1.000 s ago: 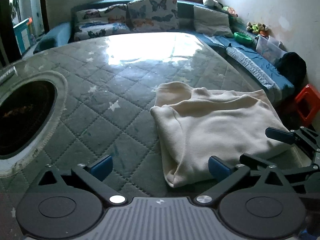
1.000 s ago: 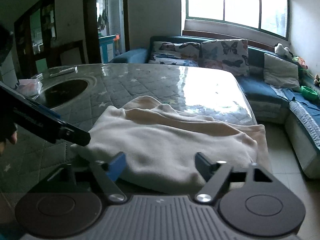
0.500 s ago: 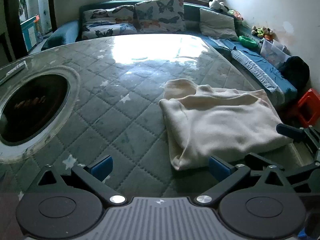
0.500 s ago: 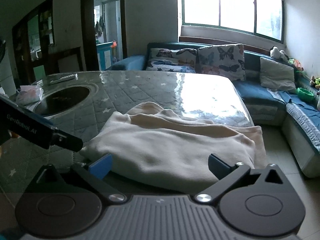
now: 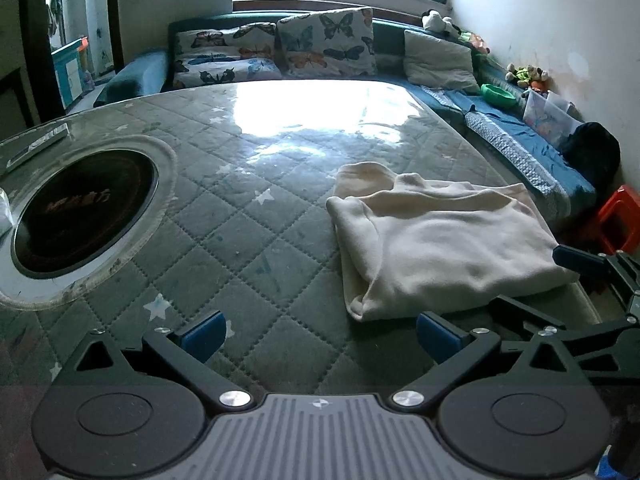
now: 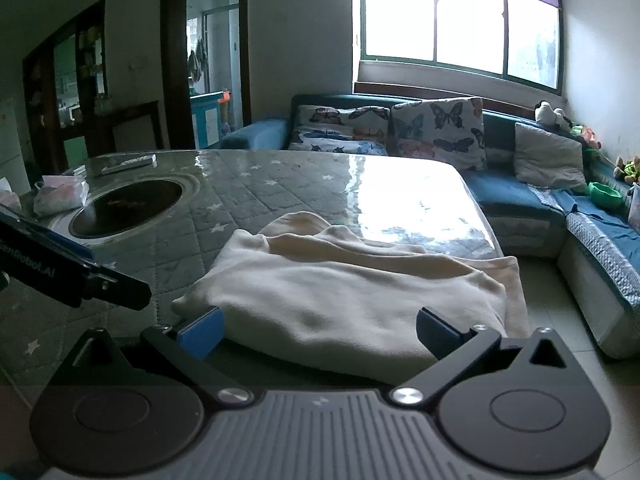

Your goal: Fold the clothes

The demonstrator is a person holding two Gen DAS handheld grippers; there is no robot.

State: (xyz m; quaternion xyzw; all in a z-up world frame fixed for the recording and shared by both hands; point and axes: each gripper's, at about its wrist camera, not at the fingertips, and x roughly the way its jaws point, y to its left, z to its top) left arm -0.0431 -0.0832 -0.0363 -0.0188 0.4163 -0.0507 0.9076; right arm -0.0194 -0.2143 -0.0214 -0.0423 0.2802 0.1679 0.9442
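A cream fleece garment [image 5: 440, 244] lies folded into a rough rectangle near the right front corner of the glass-topped table [image 5: 248, 200]. It also shows in the right wrist view [image 6: 352, 292], just beyond the fingers. My left gripper [image 5: 318, 334] is open and empty, held back from the garment's left front corner. My right gripper [image 6: 318, 334] is open and empty at the garment's near edge. The right gripper's fingers [image 5: 580, 260] show at the right edge of the left wrist view. The left gripper's body [image 6: 60, 272] shows at the left of the right wrist view.
A dark round induction plate [image 5: 84, 208] is set into the table's left side. A tissue pack [image 6: 60, 196] and a remote [image 6: 128, 164] lie at the far left. A blue sofa with butterfly cushions [image 5: 320, 48] runs behind and right. A red stool [image 5: 620, 220] stands right.
Both grippers have drawn back and risen from the garment. The right gripper's jaws have opened wider. The garment lies as it was.
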